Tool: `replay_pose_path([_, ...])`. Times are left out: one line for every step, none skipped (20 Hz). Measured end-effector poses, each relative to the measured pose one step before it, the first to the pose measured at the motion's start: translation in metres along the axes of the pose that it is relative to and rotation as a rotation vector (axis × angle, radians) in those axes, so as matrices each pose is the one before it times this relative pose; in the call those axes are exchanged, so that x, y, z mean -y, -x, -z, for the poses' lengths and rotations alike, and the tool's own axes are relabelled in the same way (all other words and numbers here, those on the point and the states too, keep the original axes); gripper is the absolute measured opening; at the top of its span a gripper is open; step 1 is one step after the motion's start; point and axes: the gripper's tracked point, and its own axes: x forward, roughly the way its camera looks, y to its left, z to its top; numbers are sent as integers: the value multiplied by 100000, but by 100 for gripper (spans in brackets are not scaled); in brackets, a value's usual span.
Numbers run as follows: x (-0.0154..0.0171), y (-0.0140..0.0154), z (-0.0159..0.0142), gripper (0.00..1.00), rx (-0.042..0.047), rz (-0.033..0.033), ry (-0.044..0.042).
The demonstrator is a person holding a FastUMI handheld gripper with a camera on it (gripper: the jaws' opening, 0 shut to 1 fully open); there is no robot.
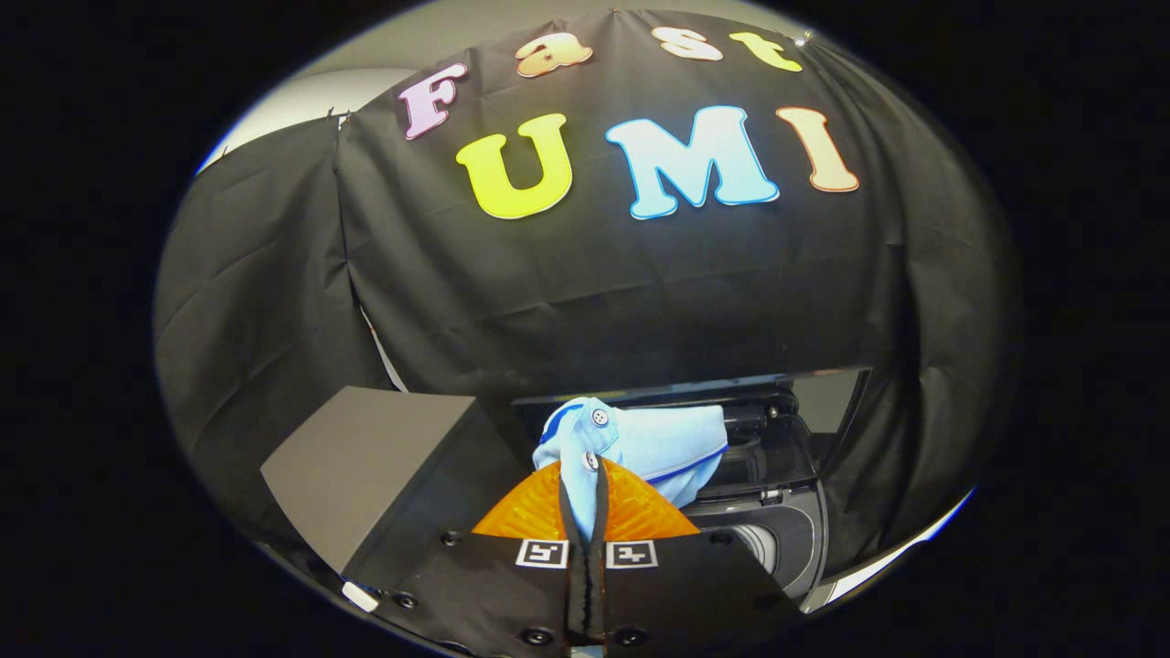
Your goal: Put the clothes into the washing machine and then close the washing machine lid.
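Observation:
My gripper is shut on a light blue garment with dark blue trim and small buttons. Its cloth is pinched between both fingers and bunches up just ahead of them. Beyond and below the garment stands the washing machine, dark, with its lid raised at the back. Part of the round drum opening shows to the right of my fingers. The garment hangs above the machine's top, hiding most of the opening.
A dark grey box-like block stands just left of the machine, close to my fingers. Black cloth walls close off the back and both sides. A pale floor strip shows at the right.

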Motion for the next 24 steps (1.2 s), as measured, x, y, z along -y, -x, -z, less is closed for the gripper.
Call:
replay_pose_path([35, -326, 760, 1, -736, 216, 620])
replay_pose_path([171, -289, 1024, 1, -1388, 597, 1120])
replay_pose_path([285, -353, 870, 1, -1377, 811, 1420])
replay_pose_path([80, -329, 879, 1, -1376, 393, 1125])
replay_pose_path([139, -307, 991, 1, -1750, 196, 823])
replay_pose_path([117, -351, 995, 1, -1818, 360, 611])
replay_pose_path([187, -435, 973, 1, -1668, 573, 342])
replay_pose_path([185, -336, 734, 1, -1335, 750, 89])
replay_pose_path([62, -484, 891, 1, -1813, 21, -419])
replay_pose_path([-175, -476, 635, 1, -1246, -115, -501])
replay_pose_path([44, -401, 525, 1, -878, 485, 271])
replay_pose_path([-67, -450, 648, 1, -1098, 285, 390])
replay_pose_path([-8, -431, 529, 1, -1190, 171, 259])
replay_pose_path([32, -384, 382, 1, -682, 331, 33])
replay_pose_path([369, -434, 320, 1, -949, 800, -113])
replay_pose_path([194, -324, 516, 1, -760, 699, -468])
replay_pose_path([272, -443, 374, 1, -1255, 515, -912])
replay_pose_path([243, -335, 310, 1, -637, 598, -679])
replay_pose_path([343, -333, 213, 1, -673, 819, -483])
replay_pose_path([154, -375, 226, 1, -592, 892, -179])
replay_pose_path([304, -335, 180, 1, -949, 811, -169])
replay_pose_path([253, -320, 348, 1, -996, 738, -596])
replay_pose_path([258, -345, 337, 1, -1061, 1041, -811])
replay_pose_path([379, -510, 477, 1, -1535, 1363, -767])
